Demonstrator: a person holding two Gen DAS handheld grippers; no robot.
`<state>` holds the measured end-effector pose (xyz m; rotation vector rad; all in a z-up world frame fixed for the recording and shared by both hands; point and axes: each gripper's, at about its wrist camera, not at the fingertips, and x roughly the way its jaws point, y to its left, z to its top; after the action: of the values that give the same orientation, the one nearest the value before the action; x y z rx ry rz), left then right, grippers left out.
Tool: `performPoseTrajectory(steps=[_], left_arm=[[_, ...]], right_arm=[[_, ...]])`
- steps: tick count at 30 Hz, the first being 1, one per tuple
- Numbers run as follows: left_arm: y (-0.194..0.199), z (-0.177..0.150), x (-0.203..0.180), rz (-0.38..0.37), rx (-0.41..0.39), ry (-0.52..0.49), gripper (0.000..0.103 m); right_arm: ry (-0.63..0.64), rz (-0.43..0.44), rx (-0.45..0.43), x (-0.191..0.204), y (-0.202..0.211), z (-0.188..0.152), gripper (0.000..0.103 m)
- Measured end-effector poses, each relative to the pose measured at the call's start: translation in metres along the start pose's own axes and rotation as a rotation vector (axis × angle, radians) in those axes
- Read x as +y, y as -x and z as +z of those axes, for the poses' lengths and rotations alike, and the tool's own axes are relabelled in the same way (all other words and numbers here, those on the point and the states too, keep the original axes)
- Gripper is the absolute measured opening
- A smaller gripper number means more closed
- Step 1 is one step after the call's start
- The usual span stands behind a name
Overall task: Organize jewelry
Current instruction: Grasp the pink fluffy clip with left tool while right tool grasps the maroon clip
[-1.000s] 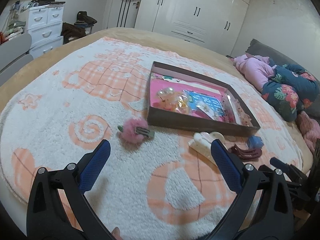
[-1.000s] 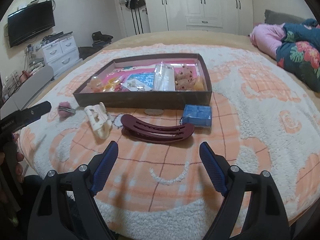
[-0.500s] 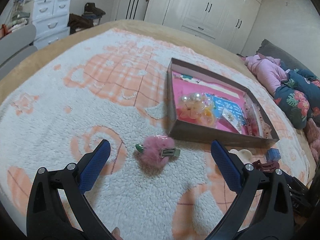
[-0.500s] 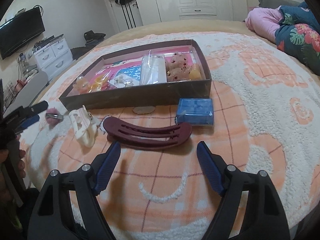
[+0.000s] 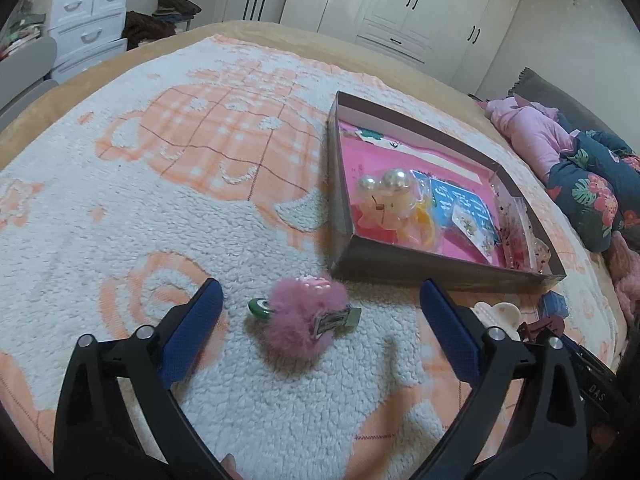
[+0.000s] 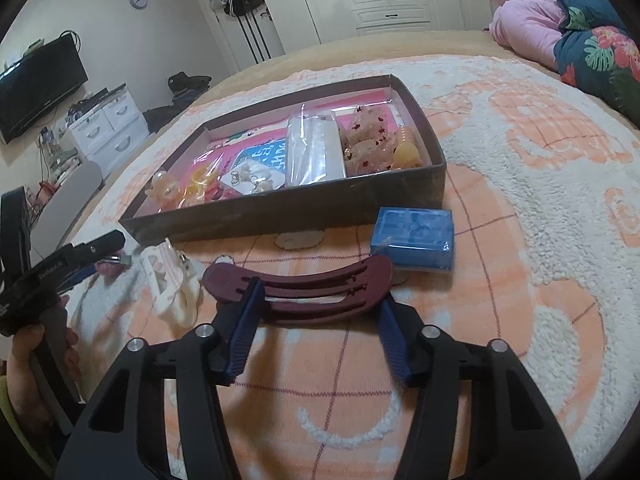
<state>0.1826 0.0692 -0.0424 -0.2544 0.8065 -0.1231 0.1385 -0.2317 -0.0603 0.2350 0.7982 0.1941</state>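
Two claws are at work over the bed, each lined up on its own hair accessory. Right claw (image 6: pixel 318 312): jaws have just been closing and now stand partly apart, straddling the dark red hair clip (image 6: pixel 298 286). The clip lies flat on the blanket (image 6: pixel 540 208), long axis running left to right across the claw's line, so the blue pads (image 6: pixel 250 308) sit near its two ends rather than across its narrow width. Whether the pads touch the clip yet cannot be told; contact looks close on the left side. Judgement: a grasp along the length of a curved clip may let it bow or slip; the grip needs watching as the jaws finish.

Left claw (image 5: pixel 320 332): jaws wide apart, having narrowed slightly, nothing clamped. The pink fluffy clip (image 5: pixel 306 318) lies on the blanket between the pads, a little beyond their tips, its metal clasp pointing right. This claw is plainly the nearer one to it.

Outward from the claws: a white claw clip (image 6: pixel 172 280) lies just left of the dark red clip; a blue box (image 6: pixel 414 238) lies at its right end. The brown tray (image 6: pixel 288 216), already holding bagged items, sits just beyond, far side of all loose pieces. Judgement: both loose clips are likely bound for that tray.
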Motion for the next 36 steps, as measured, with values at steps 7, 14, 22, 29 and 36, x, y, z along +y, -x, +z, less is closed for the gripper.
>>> performPoseTrajectory(steps=[7,14,22,29,36], left_arm=[[-0.003,0.001,0.003,-0.001,0.001,0.006,0.057],[-0.003,0.001,0.005,-0.023,-0.001,0.016,0.027],[0.013,-0.001,-0.009,-0.051,-0.045,-0.040,0.023],[0.032,-0.001,-0.021,-0.069,-0.077,-0.056,0.023],[0.051,-0.001,-0.040,-0.091,-0.101,-0.086,0.023]], right_arm=[[-0.007,0.018,-0.038,-0.001,0.001,0.007,0.025],[0.007,0.040,-0.095,0.002,0.012,0.012,0.015],[0.001,0.074,-0.118,-0.001,0.026,0.013,0.011],[-0.019,0.079,-0.147,-0.010,0.044,0.016,0.008],[-0.022,0.063,-0.178,-0.021,0.064,0.017,0.007]])
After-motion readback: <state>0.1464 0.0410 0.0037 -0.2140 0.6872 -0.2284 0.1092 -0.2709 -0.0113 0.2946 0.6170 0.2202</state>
